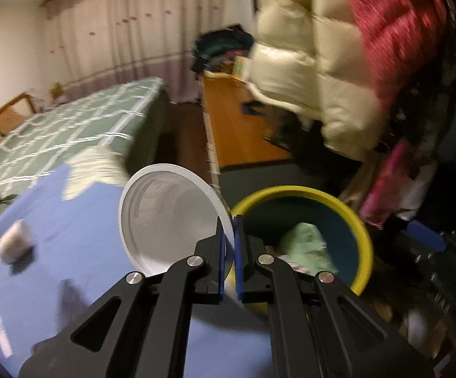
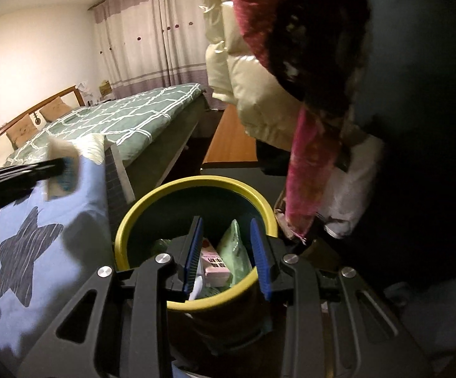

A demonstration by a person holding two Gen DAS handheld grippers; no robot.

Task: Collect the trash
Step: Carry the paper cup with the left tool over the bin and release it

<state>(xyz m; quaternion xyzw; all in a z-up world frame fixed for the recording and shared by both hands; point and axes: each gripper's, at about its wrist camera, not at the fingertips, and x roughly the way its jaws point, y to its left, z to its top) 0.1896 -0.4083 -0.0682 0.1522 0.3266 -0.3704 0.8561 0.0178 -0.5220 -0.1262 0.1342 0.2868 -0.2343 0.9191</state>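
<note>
Left tool (image 1: 230,220), pads clamped on the rim of a white paper cup (image 1: 168,217) that lies tilted with its mouth toward the camera, just left of the yellow-rimmed trash bin (image 1: 364,236); blue cloth (image 1: 70,220) lies left of and below the tool. Right tool (image 2: 226,223), jaws apart and gripping nothing, hovers over the same bin (image 2: 133,217); a green packet (image 2: 235,249) and a pink carton (image 2: 213,263) lie inside, seen between its fingers
</note>
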